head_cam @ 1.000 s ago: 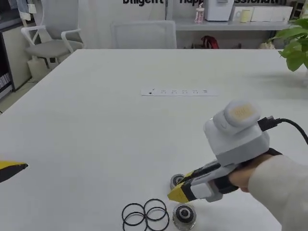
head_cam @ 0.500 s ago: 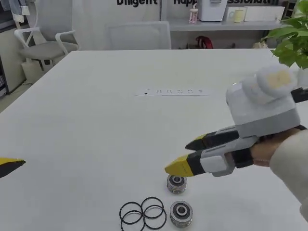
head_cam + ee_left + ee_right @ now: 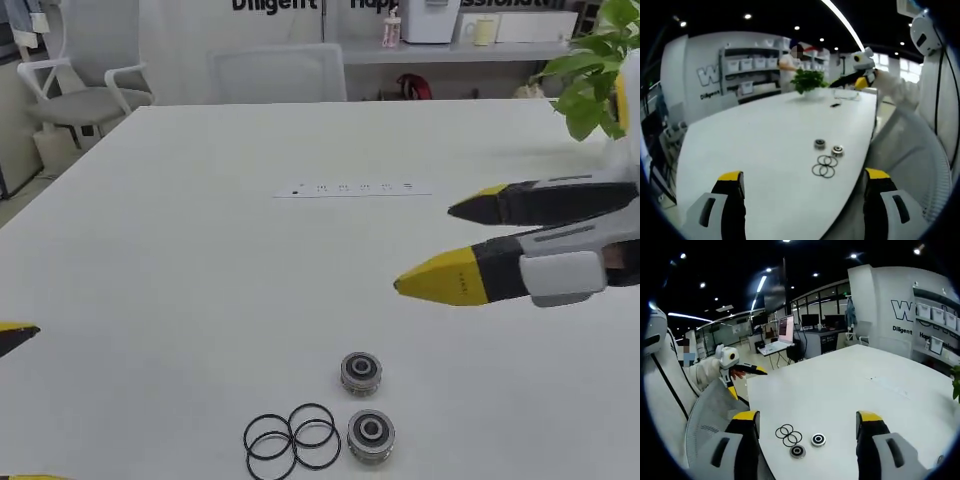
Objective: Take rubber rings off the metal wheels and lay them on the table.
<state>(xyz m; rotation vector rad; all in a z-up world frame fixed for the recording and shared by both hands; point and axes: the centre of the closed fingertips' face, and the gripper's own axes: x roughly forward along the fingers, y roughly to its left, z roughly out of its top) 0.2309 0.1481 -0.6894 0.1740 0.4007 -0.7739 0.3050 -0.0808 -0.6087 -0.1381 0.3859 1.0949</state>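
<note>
Two metal wheels (image 3: pixel 361 372) (image 3: pixel 371 436) lie near the table's front edge, with several black rubber rings (image 3: pixel 292 440) in a loose cluster just left of the nearer wheel. My right gripper (image 3: pixel 425 247) hovers open above and to the right of the wheels, with nothing between its jaws. Its own view shows the wheels (image 3: pixel 818 439) (image 3: pixel 797 451) and rings (image 3: pixel 788 434) far below its gripper (image 3: pixel 807 417). My left gripper (image 3: pixel 803 180) is open and empty, well away from the wheels (image 3: pixel 819 144) and rings (image 3: pixel 824 166). One yellow fingertip (image 3: pixel 15 335) of it pokes in at the left edge.
A flat white power strip (image 3: pixel 350 189) lies mid-table. A potted plant (image 3: pixel 590 70) stands at the far right corner. White chairs (image 3: pixel 275 72) line the far edge, and a shelf with boxes stands behind them.
My right gripper has risen from beside the wheels and drawn back to the right, its jaws now wider apart. Wheels and rings have stayed put.
</note>
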